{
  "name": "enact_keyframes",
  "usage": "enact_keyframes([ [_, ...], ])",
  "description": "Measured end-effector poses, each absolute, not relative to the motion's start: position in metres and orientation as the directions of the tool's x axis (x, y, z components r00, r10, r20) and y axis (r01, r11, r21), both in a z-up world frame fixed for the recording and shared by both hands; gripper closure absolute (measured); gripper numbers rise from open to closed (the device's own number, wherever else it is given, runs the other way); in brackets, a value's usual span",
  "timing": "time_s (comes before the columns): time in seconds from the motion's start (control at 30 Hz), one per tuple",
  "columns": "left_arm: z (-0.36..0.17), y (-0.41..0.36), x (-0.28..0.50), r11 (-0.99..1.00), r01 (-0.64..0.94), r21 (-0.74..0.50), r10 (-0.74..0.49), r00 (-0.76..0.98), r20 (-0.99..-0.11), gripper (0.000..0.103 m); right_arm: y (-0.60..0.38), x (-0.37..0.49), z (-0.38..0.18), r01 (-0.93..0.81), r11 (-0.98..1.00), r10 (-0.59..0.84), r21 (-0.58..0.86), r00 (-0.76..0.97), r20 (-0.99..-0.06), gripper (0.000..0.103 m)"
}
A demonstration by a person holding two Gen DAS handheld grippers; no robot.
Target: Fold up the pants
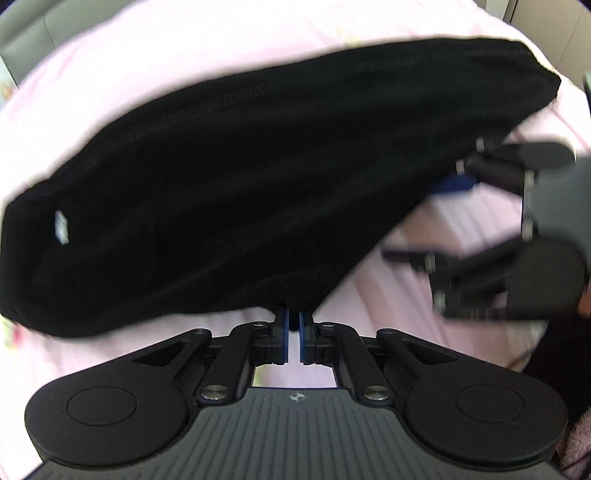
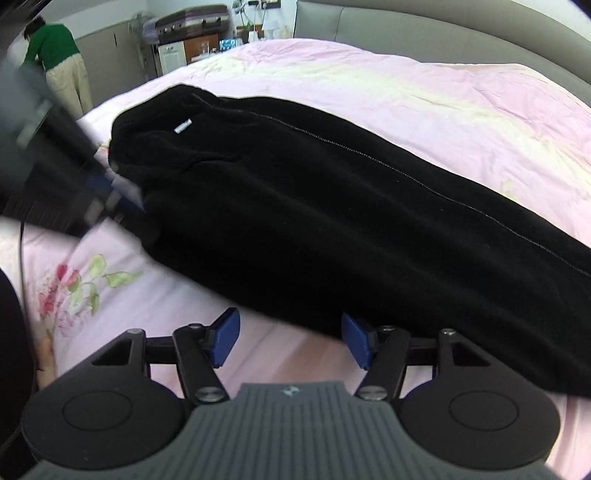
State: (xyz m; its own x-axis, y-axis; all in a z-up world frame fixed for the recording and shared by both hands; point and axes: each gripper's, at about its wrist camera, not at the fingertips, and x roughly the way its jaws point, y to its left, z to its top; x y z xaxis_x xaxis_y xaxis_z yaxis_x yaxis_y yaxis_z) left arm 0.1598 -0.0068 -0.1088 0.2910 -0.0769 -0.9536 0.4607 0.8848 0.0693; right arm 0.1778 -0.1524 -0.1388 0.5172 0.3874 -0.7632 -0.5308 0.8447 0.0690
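Black fleece pants [image 1: 258, 177] lie folded lengthwise on the pink bedspread [image 1: 147, 44], with a small white label [image 1: 61, 226] near one end. My left gripper [image 1: 292, 328] is shut on the near edge of the pants. My right gripper [image 2: 290, 339] is open and empty, its blue pads [image 2: 225, 336] just short of the pants' near edge [image 2: 332, 221]. The right gripper also shows blurred at the right of the left wrist view [image 1: 436, 218]. The left gripper shows blurred at the left of the right wrist view [image 2: 122, 195], at the pants' edge.
The pink bedspread [image 2: 406, 96] has a flower print [image 2: 74, 284] near its front left. A grey padded headboard [image 2: 406, 26] runs along the far side. A person in a green top [image 2: 55, 48] stands by cabinets beyond the bed.
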Motion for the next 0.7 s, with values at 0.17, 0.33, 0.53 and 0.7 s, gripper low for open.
enact_keyframes([
  [0.17,-0.141,0.007,0.163,0.909,0.416,0.005,-0.110,0.253,-0.961,0.100,-0.169,0.196,-0.148,-0.445,0.894,0.307,0.056,0.517,-0.799,0.047],
  [0.33,-0.158,0.021,0.175,0.920,0.388,-0.045,-0.118,0.165,-0.979,0.103,-0.218,0.224,-0.159,-0.261,0.965,0.166,0.035,0.500,-0.850,0.049],
  [0.53,-0.119,0.037,0.176,0.875,0.480,-0.070,-0.161,0.151,-0.975,0.094,-0.253,0.212,-0.131,-0.243,0.967,0.053,-0.072,0.470,-0.881,0.050],
  [0.7,-0.069,0.048,0.204,0.873,0.484,-0.061,-0.227,0.294,-0.928,0.084,-0.272,0.204,-0.096,-0.253,0.965,0.065,-0.075,0.502,-0.862,0.050],
])
